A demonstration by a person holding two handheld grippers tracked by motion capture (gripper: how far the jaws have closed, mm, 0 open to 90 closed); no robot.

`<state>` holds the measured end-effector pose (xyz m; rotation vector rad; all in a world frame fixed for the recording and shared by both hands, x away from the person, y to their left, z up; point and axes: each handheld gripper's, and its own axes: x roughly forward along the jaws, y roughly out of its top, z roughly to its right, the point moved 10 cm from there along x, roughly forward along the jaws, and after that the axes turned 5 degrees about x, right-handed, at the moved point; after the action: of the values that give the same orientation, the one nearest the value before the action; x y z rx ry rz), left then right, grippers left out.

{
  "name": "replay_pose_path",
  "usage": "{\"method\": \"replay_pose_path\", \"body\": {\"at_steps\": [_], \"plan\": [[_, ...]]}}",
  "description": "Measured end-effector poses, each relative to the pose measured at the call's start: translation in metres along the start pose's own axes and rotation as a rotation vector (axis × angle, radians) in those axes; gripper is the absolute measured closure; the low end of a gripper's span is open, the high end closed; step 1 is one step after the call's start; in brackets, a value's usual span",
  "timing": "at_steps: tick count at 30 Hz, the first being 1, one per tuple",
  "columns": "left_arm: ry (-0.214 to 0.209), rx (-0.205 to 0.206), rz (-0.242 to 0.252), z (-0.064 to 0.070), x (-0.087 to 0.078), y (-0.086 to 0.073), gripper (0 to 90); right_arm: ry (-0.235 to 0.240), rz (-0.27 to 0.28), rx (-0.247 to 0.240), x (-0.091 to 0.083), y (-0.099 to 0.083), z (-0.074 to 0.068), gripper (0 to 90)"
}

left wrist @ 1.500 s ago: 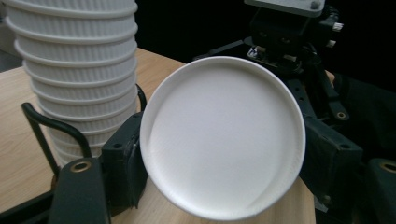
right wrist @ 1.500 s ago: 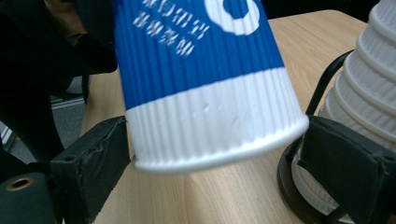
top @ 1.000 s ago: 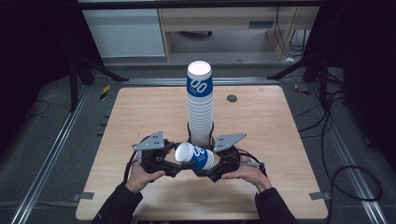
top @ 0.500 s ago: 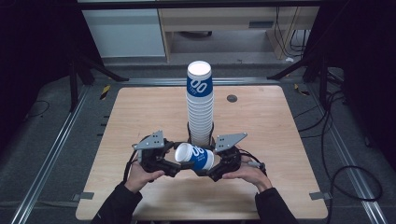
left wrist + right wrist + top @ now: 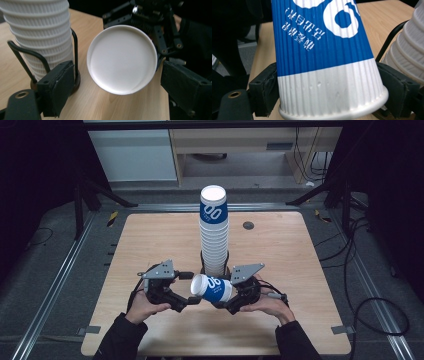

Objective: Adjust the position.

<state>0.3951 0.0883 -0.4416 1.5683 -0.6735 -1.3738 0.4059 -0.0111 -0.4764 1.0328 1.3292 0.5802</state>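
Lower middle of the high view: a single paper cup (image 5: 212,288) lies on its side between the two grippers, just in front of the stack's foot.
Cup axis: roughly level, running left to right across the frame; closed white bottom toward the left gripper (image 5: 186,301), rim end toward the right gripper (image 5: 223,304).
Right jaws: clenched on the cup near its rim, one pad against each side of the ribbed white band, as the right gripper view shows (image 5: 329,75).
Left jaws: released, spread wide, one on either side of the cup's round bottom (image 5: 122,58) without touching it; the cup sits straight ahead of them.
Nearer hand: the right one carries the cup; the left would only need to move forward along the axis to close on the bottom end.
Container: a black wire holder (image 5: 75,47) on the desk (image 5: 300,250) at frame centre.
Contents: a tall cup stack (image 5: 214,230) standing upright in it, top cup blue with white print.
Held cup's inside: cannot tell, its mouth faces away.
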Motion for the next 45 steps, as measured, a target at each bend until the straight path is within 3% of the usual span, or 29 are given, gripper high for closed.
{"method": "replay_pose_path", "body": {"at_steps": [5, 9, 16, 21, 28, 36, 40, 45], "plan": [[-0.019, 0.027, -0.056, 0.006, 0.011, -0.007, 10.9, -0.008, -0.056, -0.028, 0.008, -0.007, -0.002, 14.6], [-0.034, 0.022, -0.094, 0.008, 0.019, -0.014, 12.4, -0.014, -0.107, -0.063, 0.016, -0.013, -0.006, 14.6], [-0.023, 0.029, -0.110, 0.007, 0.022, -0.019, 22.3, -0.013, -0.132, -0.087, 0.020, -0.014, -0.010, 14.5], [-0.035, 0.037, -0.104, 0.008, 0.022, -0.019, 23.5, -0.011, -0.133, -0.088, 0.019, -0.014, -0.010, 14.3], [-0.055, 0.025, -0.060, 0.009, 0.016, -0.013, 25.7, -0.002, -0.105, -0.078, 0.017, -0.010, -0.011, 11.4], [-0.010, 0.015, -0.014, -0.003, 0.001, -0.008, 25.9, -0.020, -0.035, -0.043, 0.001, 0.003, -0.006, 7.2], [0.024, 0.006, 0.053, -0.013, -0.011, -0.003, 25.9, -0.030, 0.018, -0.005, -0.013, 0.009, 0.000, 7.1], [0.012, -0.010, 0.157, -0.016, -0.018, 0.003, 25.8, -0.023, 0.053, 0.027, -0.019, 0.013, 0.003, 7.2]]}}
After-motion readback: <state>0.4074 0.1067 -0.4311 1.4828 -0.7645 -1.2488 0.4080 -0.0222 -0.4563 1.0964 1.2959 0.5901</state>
